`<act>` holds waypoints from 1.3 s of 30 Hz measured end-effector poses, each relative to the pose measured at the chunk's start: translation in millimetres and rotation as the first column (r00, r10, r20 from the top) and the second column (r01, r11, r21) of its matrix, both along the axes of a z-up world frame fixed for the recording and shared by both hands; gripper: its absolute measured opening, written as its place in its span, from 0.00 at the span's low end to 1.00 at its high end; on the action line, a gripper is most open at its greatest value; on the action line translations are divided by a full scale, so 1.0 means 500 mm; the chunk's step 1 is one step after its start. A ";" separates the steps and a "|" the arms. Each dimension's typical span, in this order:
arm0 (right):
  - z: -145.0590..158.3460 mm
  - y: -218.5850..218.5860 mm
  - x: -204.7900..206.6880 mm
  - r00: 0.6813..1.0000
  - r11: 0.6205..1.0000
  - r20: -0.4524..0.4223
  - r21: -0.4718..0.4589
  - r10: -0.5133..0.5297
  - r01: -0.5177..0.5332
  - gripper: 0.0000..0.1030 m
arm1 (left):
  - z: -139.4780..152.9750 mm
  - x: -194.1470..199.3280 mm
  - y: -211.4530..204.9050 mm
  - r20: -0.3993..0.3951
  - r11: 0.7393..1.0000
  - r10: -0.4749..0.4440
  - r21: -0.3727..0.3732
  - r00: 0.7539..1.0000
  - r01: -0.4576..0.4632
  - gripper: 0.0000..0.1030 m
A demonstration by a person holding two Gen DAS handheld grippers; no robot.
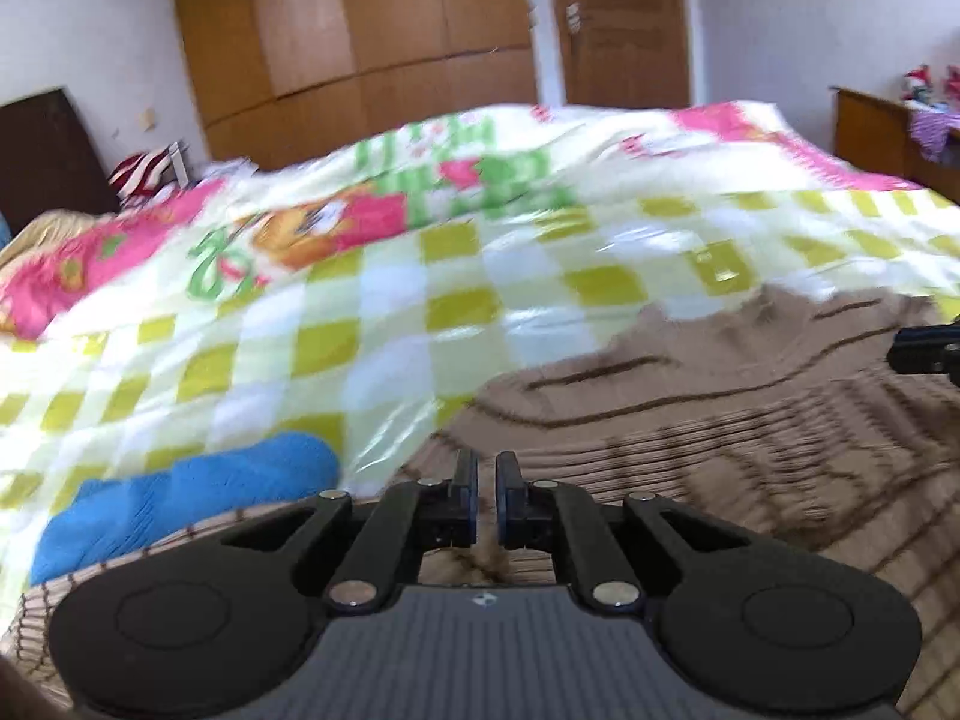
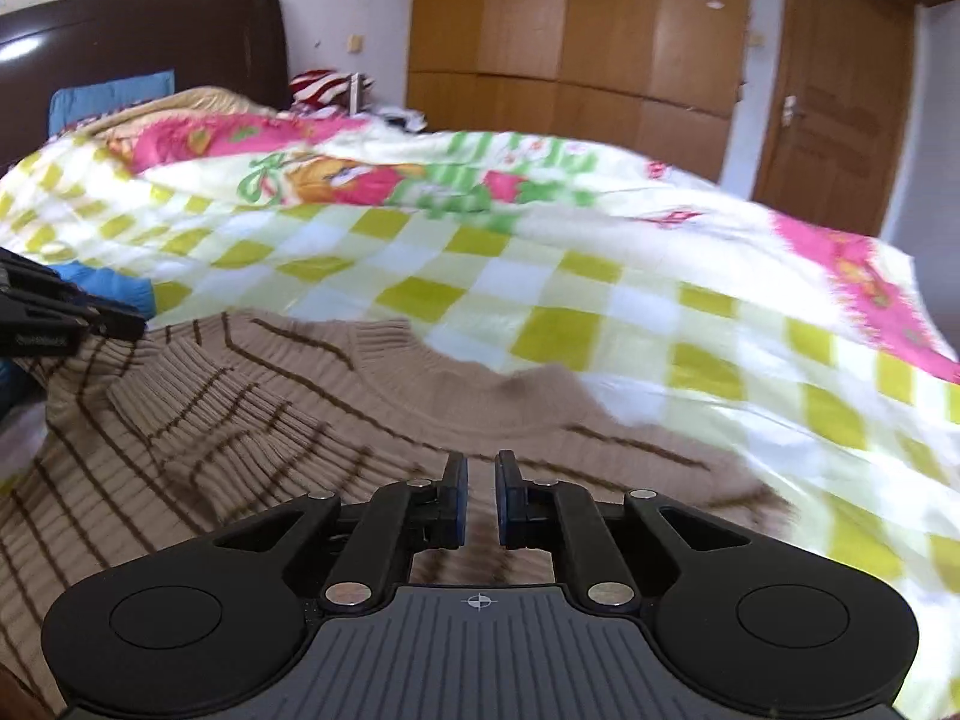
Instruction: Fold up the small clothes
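Blue cloth (image 1: 180, 498) lies left of the sweater (image 1: 720, 438) on the checked quilt (image 1: 360, 312); wardrobe (image 1: 360, 30) far. Left gripper (image 1: 486, 498) narrow, pinching the sweater; right gripper (image 2: 480, 498) narrow, grip unclear.

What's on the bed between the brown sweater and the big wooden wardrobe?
Only the checkered quilt with its cartoon print lies between the brown striped sweater and the wooden wardrobe. The right wrist view shows it best.

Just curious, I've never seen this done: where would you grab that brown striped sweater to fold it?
Probably at the shoulders, either side of the ribbed neckline of the sweater. It lies flat with the collar facing away, so each gripper would come in low from the near side and pinch an outer edge.
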State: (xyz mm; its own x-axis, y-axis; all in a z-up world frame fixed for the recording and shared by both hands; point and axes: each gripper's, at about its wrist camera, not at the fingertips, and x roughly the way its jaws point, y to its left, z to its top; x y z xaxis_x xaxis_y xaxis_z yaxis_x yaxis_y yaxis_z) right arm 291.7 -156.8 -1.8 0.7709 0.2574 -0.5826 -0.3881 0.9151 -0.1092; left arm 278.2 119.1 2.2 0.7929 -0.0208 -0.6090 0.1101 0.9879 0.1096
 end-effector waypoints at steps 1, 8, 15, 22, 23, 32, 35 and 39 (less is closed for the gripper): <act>-0.008 -0.019 0.006 0.999 0.999 -0.011 -0.012 -0.042 0.042 0.10 | -0.001 -0.004 -0.013 -0.003 0.999 -0.028 -0.015 1.000 0.028 0.23; -0.038 -0.141 0.052 0.952 0.955 -0.078 0.003 -0.296 0.297 0.05 | -0.074 0.023 -0.097 -0.114 0.994 -0.113 -0.008 0.987 0.113 0.23; -0.003 -0.159 0.029 0.949 0.948 -0.033 0.052 -0.314 0.315 0.15 | -0.060 0.033 -0.103 -0.092 0.993 -0.112 0.015 0.989 0.114 0.25; 0.030 -0.167 -0.027 0.963 0.954 -0.058 0.134 -0.263 0.269 0.17 | -0.067 0.019 -0.099 -0.102 0.992 -0.118 0.035 0.988 0.122 0.26; 0.030 -0.155 -0.037 0.971 0.962 -0.055 0.133 -0.233 0.238 0.17 | -0.068 0.019 -0.099 -0.100 0.992 -0.115 0.034 0.988 0.119 0.26; -0.044 -0.140 0.003 0.951 0.956 -0.099 -0.033 -0.293 0.291 0.20 | -0.065 0.016 -0.116 -0.102 0.988 -0.153 0.013 0.983 0.155 0.27; -0.003 -0.141 -0.044 0.969 0.969 -0.038 -0.022 -0.246 0.245 0.22 | -0.066 0.014 -0.118 -0.098 0.987 -0.161 0.005 0.982 0.163 0.28; 0.003 -0.120 -0.123 0.992 0.990 -0.024 -0.063 -0.125 0.124 0.25 | -0.069 0.011 -0.123 -0.096 0.986 -0.165 0.007 0.982 0.167 0.29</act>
